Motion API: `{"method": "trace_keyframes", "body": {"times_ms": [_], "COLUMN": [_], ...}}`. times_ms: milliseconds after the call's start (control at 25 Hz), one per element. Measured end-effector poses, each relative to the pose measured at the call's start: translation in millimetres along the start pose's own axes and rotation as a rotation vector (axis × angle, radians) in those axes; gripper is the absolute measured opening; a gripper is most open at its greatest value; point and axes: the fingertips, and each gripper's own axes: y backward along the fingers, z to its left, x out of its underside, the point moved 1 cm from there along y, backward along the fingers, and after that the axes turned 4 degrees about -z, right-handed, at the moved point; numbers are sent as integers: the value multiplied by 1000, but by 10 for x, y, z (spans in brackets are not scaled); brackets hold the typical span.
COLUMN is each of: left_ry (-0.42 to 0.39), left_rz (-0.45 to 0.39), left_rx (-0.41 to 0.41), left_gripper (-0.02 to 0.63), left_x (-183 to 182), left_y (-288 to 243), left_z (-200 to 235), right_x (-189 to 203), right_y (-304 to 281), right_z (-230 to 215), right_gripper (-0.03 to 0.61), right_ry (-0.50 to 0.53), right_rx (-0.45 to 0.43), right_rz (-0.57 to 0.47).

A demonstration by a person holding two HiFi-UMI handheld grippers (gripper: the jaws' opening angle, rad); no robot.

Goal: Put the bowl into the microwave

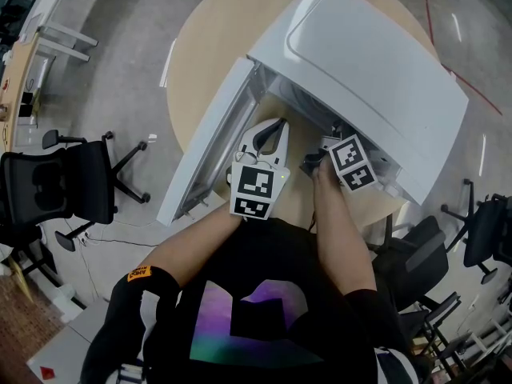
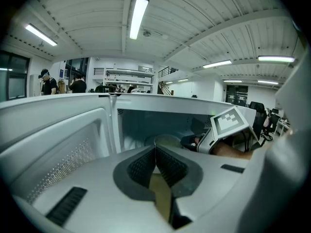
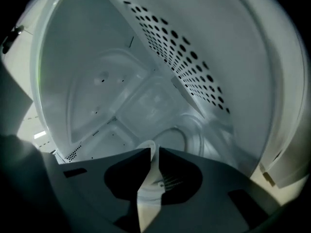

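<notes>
A white microwave [image 1: 360,62] stands on a round wooden table [image 1: 208,30] with its door [image 1: 206,146] swung open to the left. My right gripper [image 1: 320,158] reaches into the cavity. In the right gripper view it [image 3: 151,152] is shut on the pale rim of the bowl [image 3: 147,146], low over the cavity floor. The left gripper view shows the bowl [image 2: 167,141] inside the opening, with the right gripper [image 2: 194,141] beside it. My left gripper [image 1: 276,128] hovers just outside the opening, and its jaws [image 2: 155,149] are shut with nothing between them.
The open door [image 2: 53,140] flanks my left gripper on its left. Perforated wall panels [image 3: 194,67] line the cavity. Black office chairs [image 1: 56,186] [image 1: 488,230] stand on the floor round the table. People stand far off at the back of the room [image 2: 48,84].
</notes>
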Motion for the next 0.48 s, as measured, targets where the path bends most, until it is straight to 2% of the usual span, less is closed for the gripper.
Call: {"method": "trace_keyframes", "body": {"times_ms": [480], "left_ry": [-6], "left_rz": [-23], "left_rx": [-4], "left_gripper": [48], "left_x": [-20], "left_y": [165], "left_z": [-134], "right_x": [37], "right_y": [212], "right_z": [12], "right_gripper": [40], "right_ry": [91], "right_rx": [-26], "right_rz": [26]}}
